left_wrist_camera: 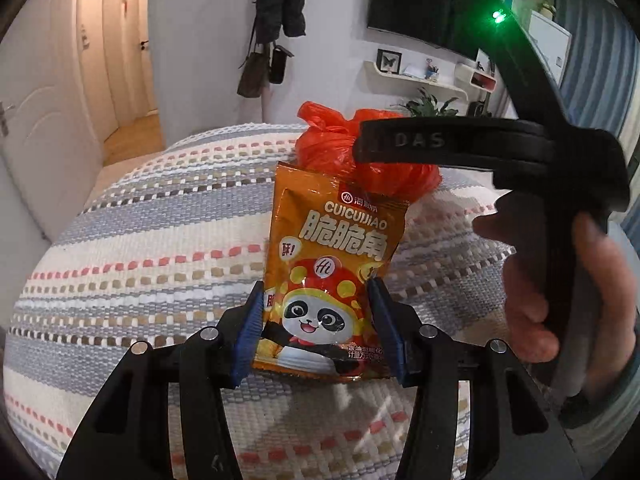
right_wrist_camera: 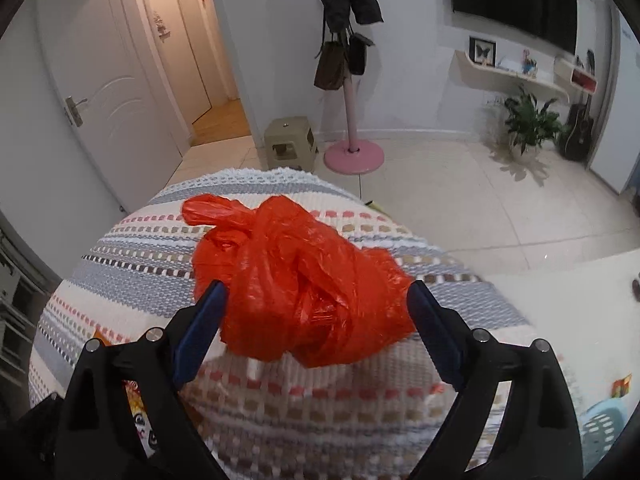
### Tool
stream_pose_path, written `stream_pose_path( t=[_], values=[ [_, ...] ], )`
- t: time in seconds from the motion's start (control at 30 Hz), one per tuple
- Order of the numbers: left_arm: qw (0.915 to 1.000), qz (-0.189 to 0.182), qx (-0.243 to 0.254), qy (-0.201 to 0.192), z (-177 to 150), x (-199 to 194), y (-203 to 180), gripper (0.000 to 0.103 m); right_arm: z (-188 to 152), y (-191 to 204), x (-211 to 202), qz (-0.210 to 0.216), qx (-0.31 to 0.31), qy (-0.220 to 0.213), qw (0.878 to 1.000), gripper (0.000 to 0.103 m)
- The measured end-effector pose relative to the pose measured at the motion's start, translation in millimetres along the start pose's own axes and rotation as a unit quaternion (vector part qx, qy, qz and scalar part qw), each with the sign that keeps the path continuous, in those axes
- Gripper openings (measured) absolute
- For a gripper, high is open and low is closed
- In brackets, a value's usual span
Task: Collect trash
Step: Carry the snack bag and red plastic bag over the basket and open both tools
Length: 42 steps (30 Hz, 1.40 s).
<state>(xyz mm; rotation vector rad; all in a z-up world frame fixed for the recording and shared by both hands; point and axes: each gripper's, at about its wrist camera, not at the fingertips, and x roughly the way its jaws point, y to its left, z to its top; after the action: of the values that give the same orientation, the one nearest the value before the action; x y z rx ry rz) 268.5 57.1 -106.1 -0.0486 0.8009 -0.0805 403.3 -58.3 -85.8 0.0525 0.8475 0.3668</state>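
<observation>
**A:** Where is the trash now?

**B:** My left claw (left_wrist_camera: 316,312) is clamped on the lower part of a snack packet (left_wrist_camera: 332,264), pads pressing both side edges, so it stands upright above the striped cover (left_wrist_camera: 160,220). The red bag (right_wrist_camera: 296,280) lies on that cover, knotted at the top. My right claw (right_wrist_camera: 316,320) stands wide around it, pads either side, not pressing yet as far as I can see.

**A:** How will they handle?

**B:** The packet looks light, glossy foil, probably slippery and easily crumpled; the flat sealed edges give the surest hold, and I judge the present grip low on the body adequate. The bag is thin, soft plastic that will give under the pads. I'd pinch the bunched middle or the knot, not a loose flap.

**A:** Any writing?

**B:** The packet reads "CUICUIJIAO" above large Chinese characters, with an "Hi" logo and a cartoon panda. The right tool's black body (left_wrist_camera: 452,144) carries the letters "DAS". Nothing on the bag.
</observation>
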Motion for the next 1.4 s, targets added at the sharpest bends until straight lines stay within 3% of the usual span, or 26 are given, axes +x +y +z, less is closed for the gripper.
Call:
stream_pose_path(
  t=[0.07, 0.1, 0.3, 0.4, 0.5, 0.7, 0.9, 1.0, 1.1, 1.2, 1.3, 1.4],
  values=[
    [1.0, 0.002, 0.002, 0.0, 0.0, 0.2, -1.7, 0.05, -4.4, -3.4, 7.9, 0.013, 0.015, 0.009, 1.0, 0.083],
    [1.0, 0.004, 0.002, -0.001, -0.2, -0.2, -2.2, 0.05, -3.7, -3.5, 8.2, 0.019, 0.014, 0.009, 1.0, 0.07],
    [0.9999, 0.012, 0.001, -0.009, 1.1, -3.2, -1.7, 0.05, -8.9, 5.3, -0.3, 0.03, -0.004, -0.004, 1.0, 0.037],
    [0.9998, 0.006, -0.001, -0.02, 2.4, -9.2, -1.6, 0.05, -12.8, 6.4, -16.9, 0.027, -0.005, -0.018, 0.999, 0.03],
    [0.9995, 0.014, 0.002, -0.029, 5.0, -24.0, -5.9, 0.05, -16.7, 5.7, -51.2, 0.014, -0.011, -0.056, 0.998, 0.029],
    [0.9968, -0.017, 0.015, -0.077, 13.4, -77.2, -27.9, 0.05, -27.0, 1.0, -136.9, -0.008, -0.028, -0.127, 0.992, 0.029],
    [0.9892, -0.05, 0.05, -0.129, 19.3, -131.9, -75.3, 0.05, -53.3, -22.8, -211.8, -0.029, -0.009, -0.178, 0.984, 0.029],
    [0.9856, -0.069, 0.061, -0.142, 21.9, -146.8, -100.7, 0.05, -66.5, -40.3, -237.6, -0.043, 0.007, -0.186, 0.982, 0.029],
    [0.9808, -0.082, 0.085, -0.155, 20.2, -159.6, -133.3, 0.05, -84.9, -68.2, -261.7, -0.094, 0.029, -0.18, 0.979, 0.029],
    [0.9758, -0.097, 0.109, -0.163, 16.1, -164.9, -167.7, 0.05, -105.9, -104.1, -279.9, -0.117, 0.069, -0.168, 0.976, 0.029],
    [0.9694, -0.086, 0.136, -0.185, 5.7, -166.6, -198.6, 0.051, -129.1, -145.0, -297.0, -0.15, 0.111, -0.154, 0.97, 0.029],
    [0.9654, -0.099, 0.164, -0.177, -2.9, -162.7, -230.2, 0.051, -154.8, -181.9, -315.7, -0.189, 0.144, -0.141, 0.961, 0.029]
  ],
)
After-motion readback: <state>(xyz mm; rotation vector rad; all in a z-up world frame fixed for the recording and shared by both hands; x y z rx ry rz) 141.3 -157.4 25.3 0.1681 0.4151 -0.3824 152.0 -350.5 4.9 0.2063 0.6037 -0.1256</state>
